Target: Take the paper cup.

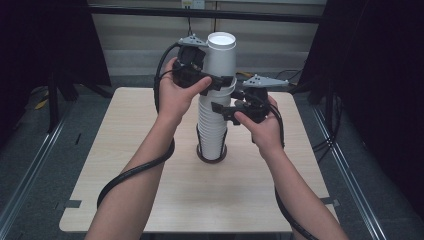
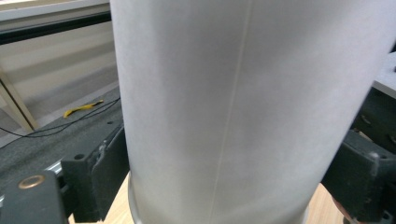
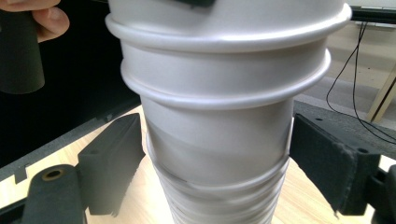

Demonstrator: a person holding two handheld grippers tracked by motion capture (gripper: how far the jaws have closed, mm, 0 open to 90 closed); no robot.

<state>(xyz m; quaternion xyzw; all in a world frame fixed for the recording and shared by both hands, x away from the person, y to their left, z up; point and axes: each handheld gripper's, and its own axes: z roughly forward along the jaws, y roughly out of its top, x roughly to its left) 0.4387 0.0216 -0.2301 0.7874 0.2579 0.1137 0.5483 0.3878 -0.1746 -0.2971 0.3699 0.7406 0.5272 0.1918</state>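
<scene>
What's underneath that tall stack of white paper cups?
The tall stack of white paper cups stands on a dark round base, which rests on the light wooden table. The cups cover the base's middle, so only its rim shows.

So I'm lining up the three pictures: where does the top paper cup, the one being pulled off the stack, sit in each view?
High view: the top cup stands at top centre, above the stack of cups, with the left tool around it.
Left gripper view: the top cup spans the middle, between the two jaws.
Right gripper view: its rolled rim crosses the top.
Shared landmark: the wooden table.
</scene>
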